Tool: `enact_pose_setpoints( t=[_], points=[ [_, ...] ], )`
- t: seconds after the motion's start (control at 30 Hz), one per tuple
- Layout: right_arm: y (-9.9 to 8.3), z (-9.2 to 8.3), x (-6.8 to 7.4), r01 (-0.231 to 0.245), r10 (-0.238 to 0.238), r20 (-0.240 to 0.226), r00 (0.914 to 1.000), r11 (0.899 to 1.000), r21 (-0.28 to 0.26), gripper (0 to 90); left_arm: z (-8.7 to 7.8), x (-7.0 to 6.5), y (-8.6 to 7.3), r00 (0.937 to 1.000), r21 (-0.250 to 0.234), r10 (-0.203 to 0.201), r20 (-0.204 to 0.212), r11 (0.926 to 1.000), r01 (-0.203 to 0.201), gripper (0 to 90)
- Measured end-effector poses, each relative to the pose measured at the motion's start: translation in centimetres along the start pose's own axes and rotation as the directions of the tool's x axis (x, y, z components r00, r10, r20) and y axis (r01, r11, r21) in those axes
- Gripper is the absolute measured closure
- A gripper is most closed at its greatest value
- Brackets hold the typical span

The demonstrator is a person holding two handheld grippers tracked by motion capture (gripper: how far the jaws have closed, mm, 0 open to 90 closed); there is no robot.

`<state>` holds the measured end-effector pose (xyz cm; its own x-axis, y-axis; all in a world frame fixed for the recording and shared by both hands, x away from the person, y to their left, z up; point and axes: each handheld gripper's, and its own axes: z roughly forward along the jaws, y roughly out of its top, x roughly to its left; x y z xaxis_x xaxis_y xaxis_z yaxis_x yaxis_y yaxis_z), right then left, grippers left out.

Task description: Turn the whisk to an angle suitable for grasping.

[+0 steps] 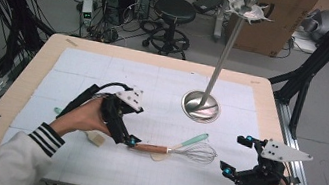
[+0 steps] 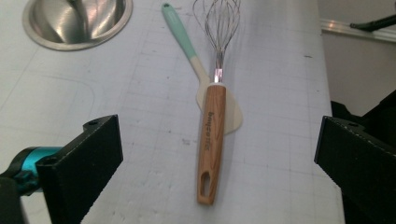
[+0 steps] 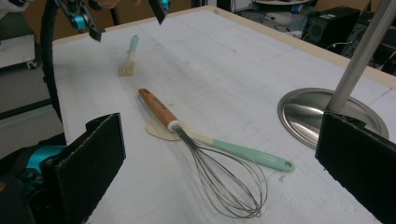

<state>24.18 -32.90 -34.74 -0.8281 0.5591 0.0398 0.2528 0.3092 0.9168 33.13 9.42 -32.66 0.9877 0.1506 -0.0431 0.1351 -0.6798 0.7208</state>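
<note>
High view: left gripper (image 1: 130, 141) at whisk (image 1: 178, 151) handle end, nothing gripped. Left gripper view: jaws wide, whisk flat on table (image 2: 289, 93) across spatula (image 2: 198, 70) — prob. lining up. Right gripper view: right gripper (image 3: 219, 154) jaws wide, empty, idle nearby.

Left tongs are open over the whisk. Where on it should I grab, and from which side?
Probably the wooden handle of the whisk, coming straight down with the open left tongs, one jaw on each long side. It is straight, firm and narrow; the wire loops would flex. Grip near the free end with the hole, since the far end lies across the spatula.
</note>
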Motion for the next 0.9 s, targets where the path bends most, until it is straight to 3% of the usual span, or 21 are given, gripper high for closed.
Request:
enact_pose_setpoints(
  t=[0.23,0.43,0.63,0.67,0.77,0.9],
  points=[
    [-0.1,-0.4,-0.1,-0.004,0.004,0.016,0.9999,1.0,-0.006,0.1,-4.8,0.5,-2.4,0.995,-0.109,-0.052,-0.085,0.9931,0.043,1.6],
    [-0.1,-0.3,-0.3,-0.011,0.011,0.019,0.9998,1.0,-0.003,0.1,-7.6,-0.4,-4.8,0.9884,-0.158,-0.047,-0.144,0.9872,0.024,1.6],
    [-0.1,0.3,-0.3,-0.006,0.006,0.012,0.9999,1.0,0.015,0.0,-9.6,-0.5,-7.9,0.9774,-0.224,-0.104,-0.184,0.9727,0.061,1.6],
    [0.0,0.4,-0.2,-0.007,0.007,0.01,0.9999,1.0,0.018,0.1,-9.8,-0.6,-8.6,0.9743,-0.242,-0.126,-0.187,0.9672,0.078,1.7],
    [0.1,0.6,-0.2,-0.007,0.007,0.013,0.9999,1.0,0.013,0.1,-10.3,-0.6,-10.0,0.9717,-0.264,-0.145,-0.187,0.96,0.093,1.6],
    [0.2,1.1,0.0,-0.001,0.0,0.004,1.0,1.0,0.027,0.1,-10.8,-0.7,-11.4,0.9664,-0.278,-0.165,-0.197,0.9546,0.106,1.6]
  ],
)
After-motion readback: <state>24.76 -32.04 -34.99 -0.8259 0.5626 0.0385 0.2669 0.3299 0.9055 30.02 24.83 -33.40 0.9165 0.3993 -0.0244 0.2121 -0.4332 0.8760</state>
